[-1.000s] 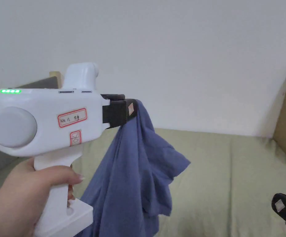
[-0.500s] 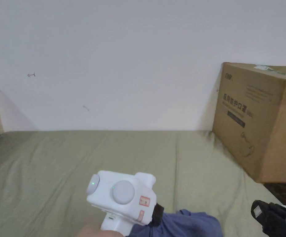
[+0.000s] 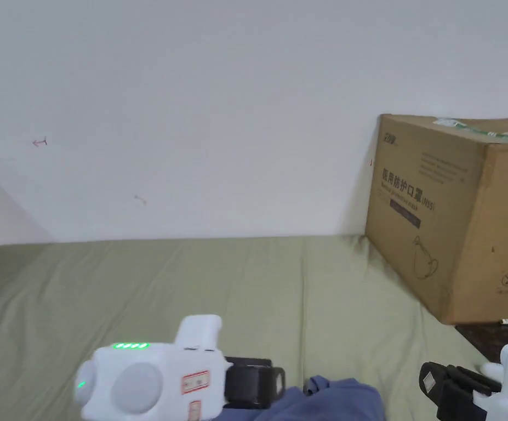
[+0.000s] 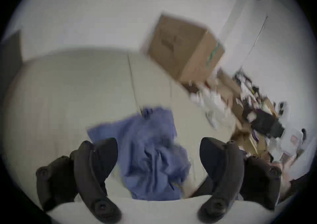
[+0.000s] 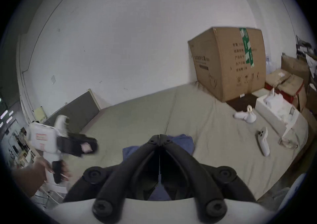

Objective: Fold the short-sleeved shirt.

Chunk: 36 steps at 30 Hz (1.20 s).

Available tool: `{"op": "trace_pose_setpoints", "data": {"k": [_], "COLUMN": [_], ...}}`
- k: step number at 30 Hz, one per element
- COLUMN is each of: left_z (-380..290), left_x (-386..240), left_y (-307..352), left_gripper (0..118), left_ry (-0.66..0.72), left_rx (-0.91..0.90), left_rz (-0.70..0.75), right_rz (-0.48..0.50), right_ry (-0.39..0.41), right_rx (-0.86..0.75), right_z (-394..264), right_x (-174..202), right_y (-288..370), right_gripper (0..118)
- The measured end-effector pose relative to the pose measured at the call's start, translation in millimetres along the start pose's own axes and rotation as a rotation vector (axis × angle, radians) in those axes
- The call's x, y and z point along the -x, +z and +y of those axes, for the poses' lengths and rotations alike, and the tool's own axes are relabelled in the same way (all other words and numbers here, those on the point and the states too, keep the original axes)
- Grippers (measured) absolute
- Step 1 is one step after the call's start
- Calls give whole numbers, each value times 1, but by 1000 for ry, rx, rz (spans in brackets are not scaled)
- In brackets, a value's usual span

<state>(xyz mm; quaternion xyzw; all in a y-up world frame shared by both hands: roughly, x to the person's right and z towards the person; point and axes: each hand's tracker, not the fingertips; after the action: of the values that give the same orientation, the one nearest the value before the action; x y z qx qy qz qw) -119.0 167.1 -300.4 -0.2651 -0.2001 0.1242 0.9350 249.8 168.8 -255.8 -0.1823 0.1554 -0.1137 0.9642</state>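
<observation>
The blue short-sleeved shirt [image 3: 332, 399] lies crumpled in a heap on the green bed sheet [image 3: 192, 285] at the near edge of the head view. My left gripper [image 3: 272, 383] hovers just left of it. Its jaws stand wide apart in the left gripper view, with the shirt [image 4: 154, 167] lying loose beyond my left gripper [image 4: 157, 143]. My right gripper [image 3: 444, 386] sits low at the right, apart from the cloth. In its own view the right gripper [image 5: 159, 135] has its jaws pressed together on nothing, and the shirt [image 5: 182, 141] lies behind them.
A large cardboard box [image 3: 455, 219] stands on the bed's far right against the white wall. In the right gripper view, white devices [image 5: 245, 116], a white controller [image 5: 262, 140] and an open white box [image 5: 277, 112] lie at the bed's right side. A dark headboard [image 5: 77, 105] is at the left.
One second ago my left gripper held the shirt hanging high in the air. It has come down, the jaws have opened, and the shirt now rests on the bed. The head camera turned right.
</observation>
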Motion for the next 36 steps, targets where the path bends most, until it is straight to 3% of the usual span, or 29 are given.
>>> {"op": "trace_pose_setpoints", "data": {"k": [3, 6, 7, 9, 10, 13, 15, 20, 23, 26, 27, 28, 29, 30, 33, 36], "left_z": [-14, -31, -35, -38, -38, -34, -32, -13, 17, 25, 18, 12, 4, -2, -29, -45], "left_x": [-7, -18, -20, -17, -15, -4, -7, 12, 52, 105, 118, 129, 137, 143, 154, 155], "left_y": [59, 83, 88, 86, 83, 76, 69, 46, -4, -75, -94, -112, -129, -149, -190, -228], "left_gripper": [103, 97, 86, 13, 0, 0, 0, 0, 0, 0, 4, 31, 95, 117, 116, 114], "left_ry": [-63, -134, -148, -132, -110, -84, -111, -62, 33, 163, 184, 186, 172, 169, 137, 72], "left_rx": [-364, -525, -548, -543, -517, -452, -422, -406, -108, 261, 299, 317, 352, 396, 457, 528], "left_rz": [181, 344, 371, 371, 408, 355, 421, 411, 373, 262, 238, 257, 282, 342, 353, 395], "right_rz": [-67, -134, -125, -174, -203, -199, -186, -167, -42, -31, -41, -46, -44, -32, -40, -82], "right_ry": [81, 86, 81, 83, 86, 98, 113, 114, 70, 60, 63, 62, 52, 26, -25, -3], "right_rx": [-125, -258, -299, -353, -362, -349, -326, -280, -185, -87, -72, -56, -35, -2, 80, 128], "right_z": [7, 12, 12, 13, 13, 16, 17, 15, 16, 15, 14, 13, 11, 8, 1, -6], "right_x": [18, 31, 32, 36, 37, 36, 33, 27, 17, 8, 5, 1, -5, -10, -29, -44], "right_y": [9, 11, 10, 7, 6, -1, -7, -16, -29, -46, -51, -55, -60, -63, -71, -74], "right_gripper": [0, 0, 0, 0, 0, 0, 0, 0, 0, 0, 0, 0, 0, 0, 0, 0]}}
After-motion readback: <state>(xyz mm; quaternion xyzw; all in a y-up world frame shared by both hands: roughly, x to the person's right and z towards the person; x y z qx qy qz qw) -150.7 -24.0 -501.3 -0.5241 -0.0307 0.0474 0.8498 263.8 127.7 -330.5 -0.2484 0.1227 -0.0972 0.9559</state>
